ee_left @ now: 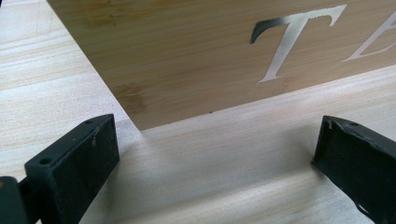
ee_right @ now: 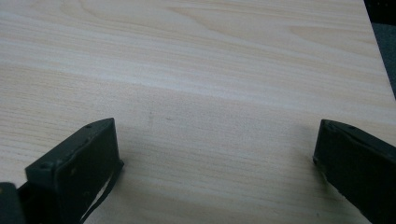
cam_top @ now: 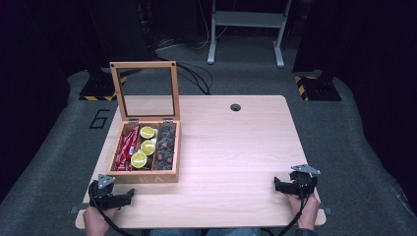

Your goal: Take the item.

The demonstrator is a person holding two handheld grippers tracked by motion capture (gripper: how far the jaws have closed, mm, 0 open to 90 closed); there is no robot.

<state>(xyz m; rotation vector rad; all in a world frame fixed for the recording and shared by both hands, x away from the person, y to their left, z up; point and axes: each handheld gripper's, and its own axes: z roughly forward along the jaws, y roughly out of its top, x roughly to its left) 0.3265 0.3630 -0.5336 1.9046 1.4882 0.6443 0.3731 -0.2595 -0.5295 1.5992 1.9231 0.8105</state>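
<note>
A wooden tea box stands at the table's left with its glass-paned lid raised. Inside lie red sachets, three lime-yellow round pods and dark pods. My left gripper rests on the table just in front of the box's front left corner, jaws open and empty. In the left gripper view the box's front wall with silver lettering is close ahead of the left gripper. My right gripper lies open near the front right edge, over bare wood.
The light wooden table has a round cable hole near its back edge. A grey metal stand and cables are on the dark floor behind. The table's right edge lies close in the right gripper view.
</note>
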